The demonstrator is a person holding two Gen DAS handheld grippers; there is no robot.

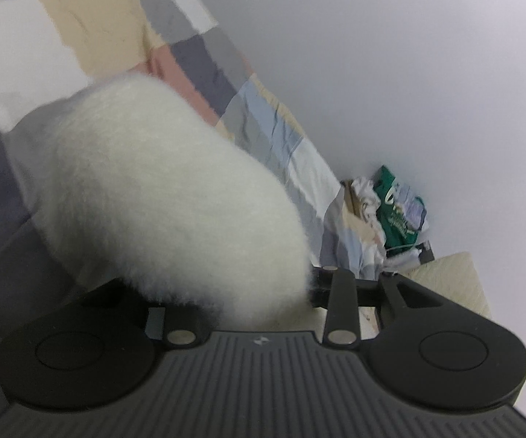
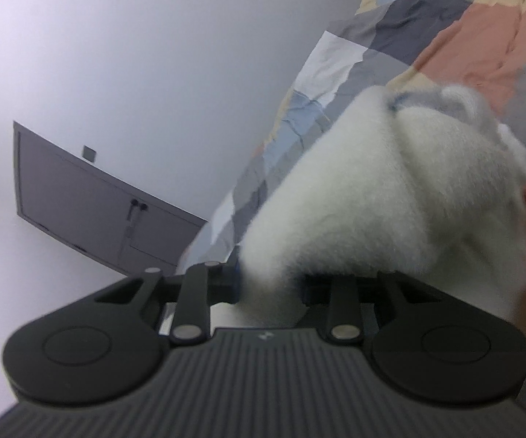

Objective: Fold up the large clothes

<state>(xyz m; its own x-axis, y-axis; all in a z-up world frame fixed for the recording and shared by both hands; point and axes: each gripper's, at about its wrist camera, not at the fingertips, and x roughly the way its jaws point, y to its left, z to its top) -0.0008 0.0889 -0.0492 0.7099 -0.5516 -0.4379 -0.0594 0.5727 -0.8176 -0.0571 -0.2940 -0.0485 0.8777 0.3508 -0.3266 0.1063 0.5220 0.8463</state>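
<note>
From my left wrist, my left gripper (image 1: 263, 292) is clamped on a white fleece (image 1: 161, 189) that bulges over the jaws, above the patchwork quilt (image 1: 204, 54); far off, a cardboard box (image 1: 354, 204) holds crumpled bags. From my right wrist, my right gripper (image 2: 270, 284) pinches another fold of the fleece (image 2: 390, 197), quilt (image 2: 427, 36) behind, grey cabinet (image 2: 91, 211) at left.

patchwork bedspread (image 1: 197, 62) under white fleece garment (image 1: 161, 197).
</note>
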